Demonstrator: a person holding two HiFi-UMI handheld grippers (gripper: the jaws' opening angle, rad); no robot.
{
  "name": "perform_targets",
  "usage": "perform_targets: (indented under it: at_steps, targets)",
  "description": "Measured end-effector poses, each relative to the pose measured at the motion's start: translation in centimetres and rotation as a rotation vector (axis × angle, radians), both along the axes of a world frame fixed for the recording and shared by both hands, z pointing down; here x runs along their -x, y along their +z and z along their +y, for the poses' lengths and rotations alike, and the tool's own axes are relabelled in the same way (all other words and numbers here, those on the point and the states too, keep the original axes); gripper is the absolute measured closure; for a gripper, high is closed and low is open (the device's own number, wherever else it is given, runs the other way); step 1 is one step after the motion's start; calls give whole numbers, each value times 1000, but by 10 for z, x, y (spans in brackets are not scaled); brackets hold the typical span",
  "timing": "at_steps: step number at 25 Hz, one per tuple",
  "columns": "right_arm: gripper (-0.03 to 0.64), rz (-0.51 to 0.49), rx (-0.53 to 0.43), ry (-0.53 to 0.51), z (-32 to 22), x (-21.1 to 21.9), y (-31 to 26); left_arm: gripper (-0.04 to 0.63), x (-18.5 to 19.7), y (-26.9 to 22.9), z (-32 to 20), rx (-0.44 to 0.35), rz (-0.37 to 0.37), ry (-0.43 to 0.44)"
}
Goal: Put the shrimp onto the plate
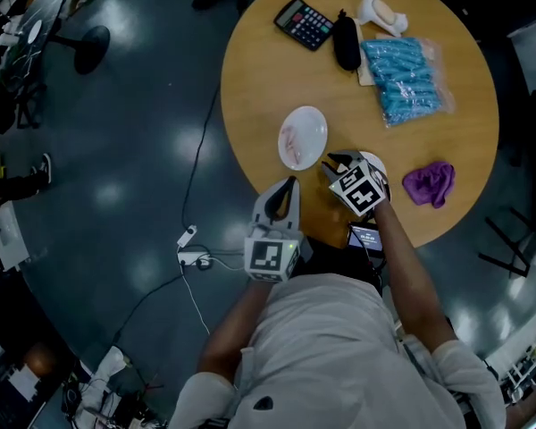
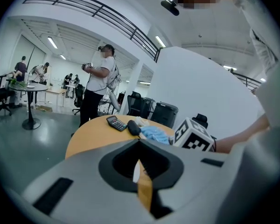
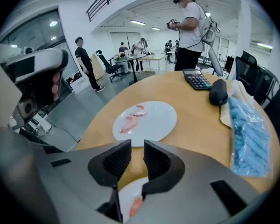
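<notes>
While two shrimp lie on the white plate, the right gripper hovers over a smaller dish at the near edge of the table — jaws parted, gripping nothing — probably lined up for the third shrimp below. The left gripper waits beside it, closed and empty, keeping clear.

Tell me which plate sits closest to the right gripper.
The plate at the table's near edge, just beneath the right gripper, with one shrimp showing; the other plate, farther in, holds two shrimp.
</notes>
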State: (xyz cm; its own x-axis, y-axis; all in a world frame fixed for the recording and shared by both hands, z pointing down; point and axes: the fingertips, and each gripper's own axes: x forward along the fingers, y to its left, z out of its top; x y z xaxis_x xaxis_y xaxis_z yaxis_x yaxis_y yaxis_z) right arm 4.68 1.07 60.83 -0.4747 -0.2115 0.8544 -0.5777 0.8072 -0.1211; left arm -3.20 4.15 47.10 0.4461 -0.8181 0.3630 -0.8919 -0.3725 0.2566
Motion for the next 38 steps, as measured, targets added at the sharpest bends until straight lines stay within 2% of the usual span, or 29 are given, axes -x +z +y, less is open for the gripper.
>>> perform_targets:
  at_steps: [4,7,11,14,16,18,22,26,29,32,38]
  targets:
    - [528,-21,61,25,-5,47,11,588,11,4,0,-5,-3,2]
    - [526,2,111,80,-2,62,19,588,20,4,-2,-5,2,-10]
    - [521,91,113,104,-1,65,33,588,29,2,-3,-10,0,-14]
    - [522,122,138,107,1,68,42,588,33,4,-3,-1,10,-15]
    - [536,128,151,120,1,69,43,588,34,4,-5,-1,17,-20]
    - [592,129,148,156,-3,66,42,588,35,0,-7,2,27,-27]
    - [600,103,158,210,-5,57,42,588,37,-4,-10,11,40,-40]
    - [594,87,114,119,-3,58,32,588,36,1,-7,1,17,-12]
    - [578,118,98,27,-2,57,31,588,36,3,-4,3,12,-9]
    - [509,135,139,-20,-1,56,36,588,35,5,-2,4,10,-8]
    - [510,194,174,-54,-1,58,50,588,35,4,-1,1,7,-7]
